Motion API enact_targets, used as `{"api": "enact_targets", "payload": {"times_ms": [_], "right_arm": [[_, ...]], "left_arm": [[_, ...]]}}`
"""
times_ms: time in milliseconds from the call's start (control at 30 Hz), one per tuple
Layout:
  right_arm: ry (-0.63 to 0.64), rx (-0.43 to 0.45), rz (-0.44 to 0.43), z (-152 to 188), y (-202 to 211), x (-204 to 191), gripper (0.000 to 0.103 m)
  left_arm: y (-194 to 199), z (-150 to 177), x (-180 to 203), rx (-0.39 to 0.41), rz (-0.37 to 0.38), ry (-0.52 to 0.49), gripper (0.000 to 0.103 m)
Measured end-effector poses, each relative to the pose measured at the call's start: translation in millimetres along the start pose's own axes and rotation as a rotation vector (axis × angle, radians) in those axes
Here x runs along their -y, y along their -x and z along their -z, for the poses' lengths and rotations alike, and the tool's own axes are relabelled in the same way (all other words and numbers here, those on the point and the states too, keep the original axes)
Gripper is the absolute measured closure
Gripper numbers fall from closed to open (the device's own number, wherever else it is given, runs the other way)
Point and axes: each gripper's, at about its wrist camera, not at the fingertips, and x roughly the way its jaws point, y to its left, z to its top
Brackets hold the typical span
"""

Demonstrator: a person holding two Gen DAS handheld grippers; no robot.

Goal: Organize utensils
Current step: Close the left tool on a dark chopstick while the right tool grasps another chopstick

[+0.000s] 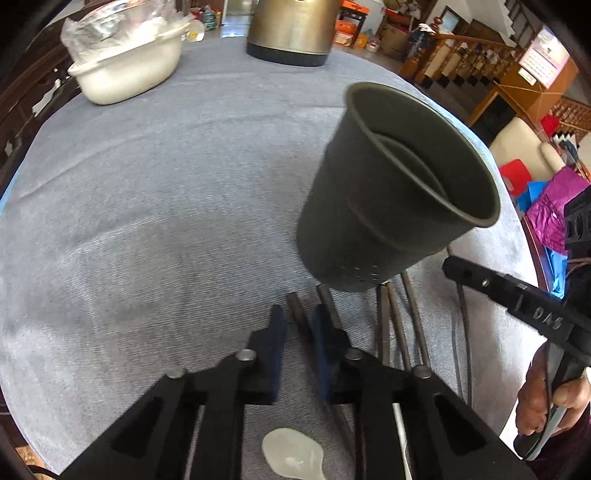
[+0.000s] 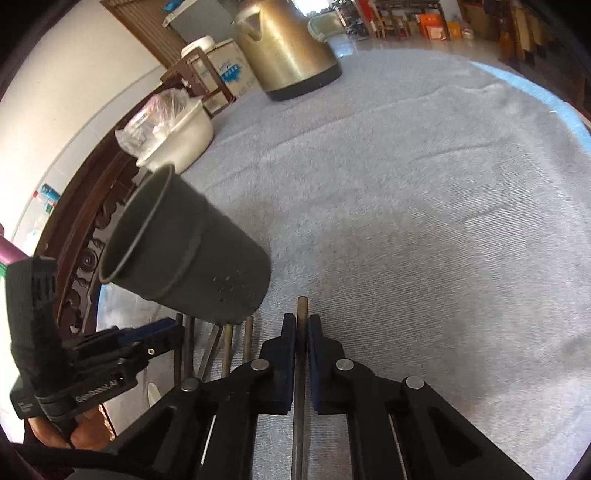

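Through the left wrist view, I am seeing my left hand-held gripper angling steeply down, its jaws narrowed around a thin dark metal utensil handle lying on the grey cloth-covered bench, just before the dark perforated metal utensil cup. Through the right wrist view, my right hand-held gripper is tilting down, clamping another slim dark metal rod beside that cup.

Kettle top (cut off)
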Motion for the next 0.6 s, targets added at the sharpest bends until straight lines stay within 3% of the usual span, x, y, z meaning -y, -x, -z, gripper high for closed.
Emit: {"api": "enact_targets", "payload": {"times_ms": [167,333,600], "right_arm": [[-0.059,0.045,-0.044,-0.3,18.9,15.9,0.097],[-0.1,0.097,-0.091,4.0,41.5,27.4,0.097],[-0.043,0.214,-0.128,7.5,93.9,8.2,0.097]], "left_arm": [[-2.3,-4.7,-3.4,0.01,0.016,0.004,0.092],[21.6,0.4,-16.3,0.043,0.038,0.029,0.094],[96.1,11.2,-17.2,0.196,0.07,0.028,0.096]]}}
